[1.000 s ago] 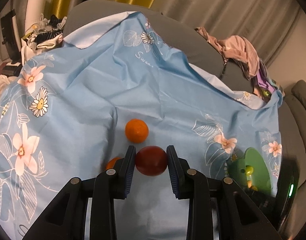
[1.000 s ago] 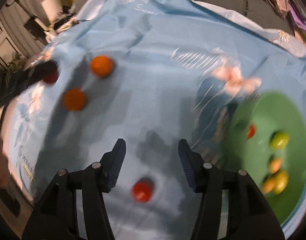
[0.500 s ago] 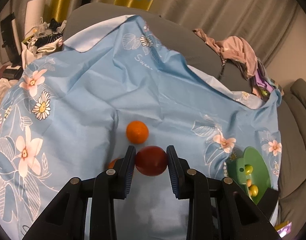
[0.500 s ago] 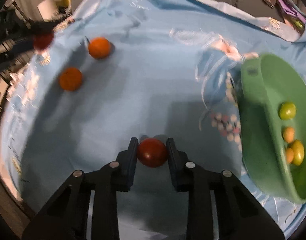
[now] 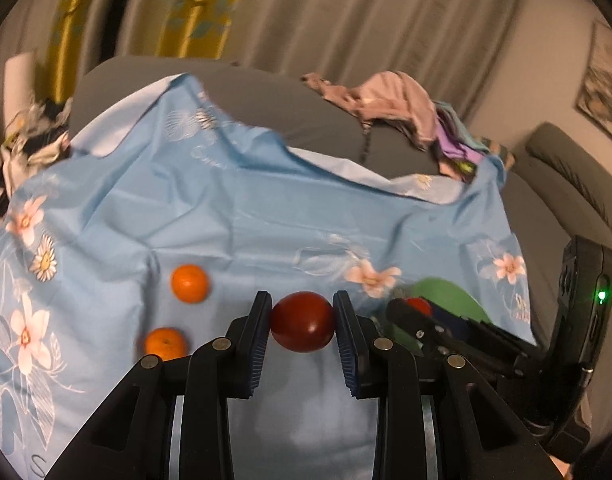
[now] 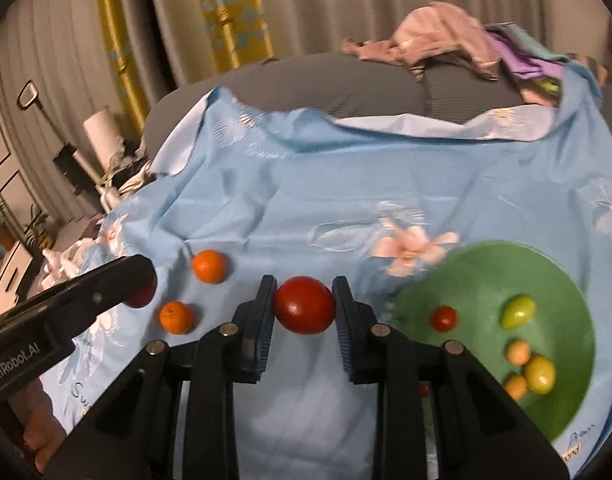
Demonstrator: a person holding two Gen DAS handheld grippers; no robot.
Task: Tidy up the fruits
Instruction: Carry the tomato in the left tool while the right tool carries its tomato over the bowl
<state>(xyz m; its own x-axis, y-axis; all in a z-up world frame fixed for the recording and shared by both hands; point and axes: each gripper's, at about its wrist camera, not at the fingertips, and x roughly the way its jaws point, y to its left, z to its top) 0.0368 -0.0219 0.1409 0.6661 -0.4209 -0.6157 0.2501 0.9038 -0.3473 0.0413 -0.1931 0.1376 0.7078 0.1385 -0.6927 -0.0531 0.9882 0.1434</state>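
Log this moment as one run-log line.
left gripper: shut on tomato | right gripper: shut on second tomato | two oranges on cloth | bowl: five fruits

Light-blue floral cloth [image 6: 306, 184], green bowl [image 6: 486, 264], orange tangerines [image 6: 209, 266].

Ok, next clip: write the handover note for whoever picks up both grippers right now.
Left gripper: shut on a dark red tomato, held above the blue floral cloth.
Right gripper: shut on a red tomato, also lifted, just left of the green bowl.
In the bowl: one small red tomato, two yellow-green fruits and two small orange ones.
On the cloth: two mandarins, loose, left of the grippers.
Done: both tomatoes picked up.
Left: drop both tomatoes into the bowl, probably, then collect the two mandarins.
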